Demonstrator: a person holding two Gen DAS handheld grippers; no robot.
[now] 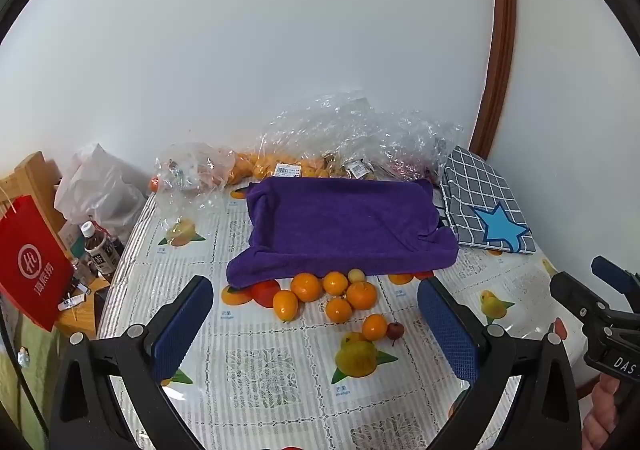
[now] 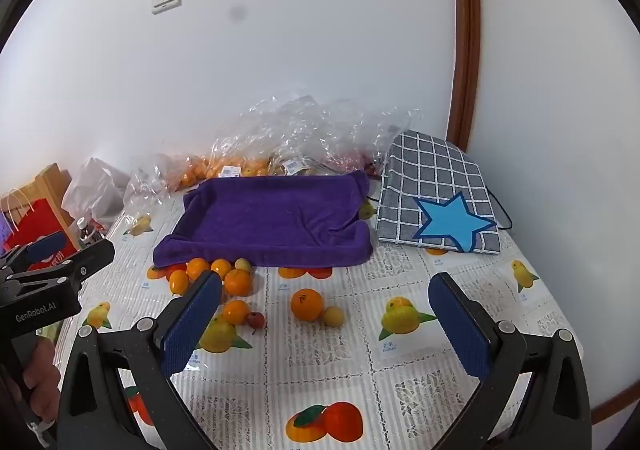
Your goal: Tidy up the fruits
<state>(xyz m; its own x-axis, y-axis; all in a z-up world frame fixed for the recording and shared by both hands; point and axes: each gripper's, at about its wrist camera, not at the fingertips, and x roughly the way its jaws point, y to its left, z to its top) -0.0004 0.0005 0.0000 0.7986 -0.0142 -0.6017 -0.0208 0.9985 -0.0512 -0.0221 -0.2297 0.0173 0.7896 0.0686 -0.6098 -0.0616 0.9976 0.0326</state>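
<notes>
Both grippers, left gripper (image 1: 316, 330) and right gripper (image 2: 324, 330), hover with jaws wide apart and empty; sorting hasn't begun. Next: reach mid-table for an orange (image 2: 307, 304).

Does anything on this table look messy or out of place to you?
Yes. The loose fruit lies scattered on the tablecloth right against the front edge of the purple towel-lined tray, not in it; the tray is empty. One corner of the towel sags over the edge. Crumpled clear bags sit heaped behind.
</notes>
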